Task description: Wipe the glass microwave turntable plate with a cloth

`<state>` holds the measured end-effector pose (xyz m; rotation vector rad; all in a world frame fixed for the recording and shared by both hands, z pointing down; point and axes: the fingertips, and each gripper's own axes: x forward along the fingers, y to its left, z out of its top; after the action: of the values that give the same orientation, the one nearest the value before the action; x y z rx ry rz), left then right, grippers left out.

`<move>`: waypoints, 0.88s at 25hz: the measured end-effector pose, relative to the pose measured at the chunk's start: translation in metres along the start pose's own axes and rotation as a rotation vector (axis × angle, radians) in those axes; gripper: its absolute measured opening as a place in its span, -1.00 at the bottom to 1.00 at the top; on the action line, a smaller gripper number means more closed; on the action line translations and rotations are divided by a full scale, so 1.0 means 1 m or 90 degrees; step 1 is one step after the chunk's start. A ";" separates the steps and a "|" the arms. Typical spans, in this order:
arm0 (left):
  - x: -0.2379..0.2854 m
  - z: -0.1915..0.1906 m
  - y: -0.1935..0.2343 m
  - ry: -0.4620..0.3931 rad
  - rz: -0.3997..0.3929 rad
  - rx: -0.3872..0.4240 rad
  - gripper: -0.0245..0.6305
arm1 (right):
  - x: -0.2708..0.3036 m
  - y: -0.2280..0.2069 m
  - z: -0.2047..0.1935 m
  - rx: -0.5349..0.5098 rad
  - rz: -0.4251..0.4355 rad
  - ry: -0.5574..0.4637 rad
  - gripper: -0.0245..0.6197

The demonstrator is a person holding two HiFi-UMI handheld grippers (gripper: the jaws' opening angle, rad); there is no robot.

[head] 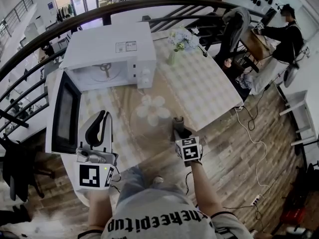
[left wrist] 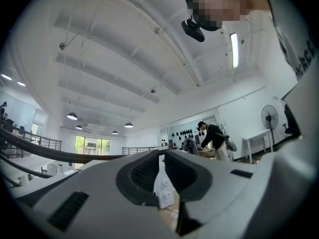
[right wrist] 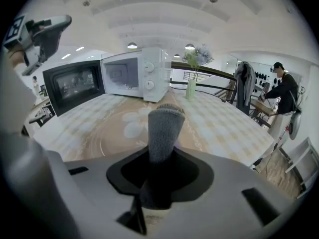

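The glass turntable plate [head: 130,133] lies flat on the checked tablecloth in front of the microwave; its round rim [right wrist: 94,146] also shows in the right gripper view. My right gripper [head: 179,131] hovers at the plate's near right edge, shut on a rolled grey cloth [head: 178,122] that sticks out past the jaws [right wrist: 163,128]. My left gripper [head: 102,114] is held up at the left beside the open microwave door, tilted upward. Its jaws [left wrist: 160,156] stand together with only a sliver between them and hold nothing.
The white microwave [head: 109,54] stands at the table's back left, its door [head: 62,113] swung open toward me. A vase of flowers [head: 180,41] stands behind the plate. A curved railing [head: 149,4] rings the table, a person [head: 286,34] works far right, and cables [head: 249,128] lie on the floor.
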<state>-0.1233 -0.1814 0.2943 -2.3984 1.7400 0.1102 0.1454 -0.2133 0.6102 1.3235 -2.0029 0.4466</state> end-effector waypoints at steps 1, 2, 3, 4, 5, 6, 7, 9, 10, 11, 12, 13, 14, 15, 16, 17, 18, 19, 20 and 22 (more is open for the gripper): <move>0.000 0.002 -0.004 -0.002 -0.003 0.000 -0.81 | -0.005 0.001 0.004 0.004 0.004 -0.013 -0.58; 0.000 0.004 -0.008 -0.003 -0.005 0.000 -0.81 | -0.011 0.001 0.007 0.007 0.008 -0.026 -0.58; 0.000 0.005 -0.012 -0.005 -0.008 0.000 -0.82 | -0.016 0.001 0.010 0.009 0.011 -0.039 -0.58; 0.001 0.007 -0.016 -0.007 -0.011 0.000 -0.81 | -0.022 0.001 0.014 0.012 0.013 -0.051 -0.58; 0.001 0.008 -0.020 -0.009 -0.014 -0.001 -0.82 | -0.027 0.001 0.017 0.015 0.014 -0.063 -0.58; 0.002 0.009 -0.024 -0.011 -0.017 -0.001 -0.82 | -0.032 0.000 0.020 0.019 0.015 -0.076 -0.58; 0.002 0.010 -0.028 -0.011 -0.019 -0.002 -0.82 | -0.038 -0.001 0.024 0.022 0.015 -0.088 -0.57; 0.003 0.012 -0.035 -0.011 -0.023 -0.004 -0.81 | -0.050 -0.004 0.032 0.025 0.013 -0.116 -0.57; 0.003 0.014 -0.038 -0.012 -0.025 -0.006 -0.82 | -0.057 -0.005 0.036 0.024 0.011 -0.130 -0.57; 0.003 0.015 -0.041 -0.014 -0.025 -0.006 -0.81 | -0.063 -0.006 0.040 0.023 0.009 -0.142 -0.57; 0.002 0.017 -0.043 -0.016 -0.026 -0.006 -0.81 | -0.070 -0.007 0.044 0.024 0.008 -0.154 -0.57; 0.002 0.018 -0.046 -0.018 -0.027 -0.005 -0.82 | -0.076 -0.007 0.047 0.025 0.008 -0.165 -0.57; 0.002 0.020 -0.049 -0.019 -0.027 -0.005 -0.81 | -0.082 -0.008 0.050 0.027 0.008 -0.175 -0.57; 0.002 0.022 -0.052 -0.021 -0.029 -0.004 -0.82 | -0.087 -0.009 0.053 0.029 0.007 -0.186 -0.57; 0.002 0.023 -0.055 -0.023 -0.030 -0.003 -0.81 | -0.093 -0.010 0.055 0.032 0.006 -0.196 -0.57; 0.003 0.025 -0.058 -0.024 -0.031 -0.002 -0.82 | -0.098 -0.011 0.058 0.035 0.006 -0.207 -0.57; 0.003 0.026 -0.060 -0.026 -0.032 -0.001 -0.82 | -0.104 -0.012 0.061 0.038 0.007 -0.217 -0.57; 0.003 0.027 -0.063 -0.027 -0.033 -0.001 -0.81 | -0.109 -0.013 0.064 0.041 0.008 -0.227 -0.57; 0.002 0.028 -0.065 -0.028 -0.033 0.000 -0.81 | -0.115 -0.014 0.067 0.043 0.009 -0.236 -0.57; 0.002 0.030 -0.068 -0.029 -0.033 0.001 -0.82 | -0.125 -0.017 0.073 0.047 0.009 -0.254 -0.57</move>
<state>-0.0564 -0.1572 0.2714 -2.4185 1.6565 0.1557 0.1658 -0.1820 0.4690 1.5391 -2.3392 0.2796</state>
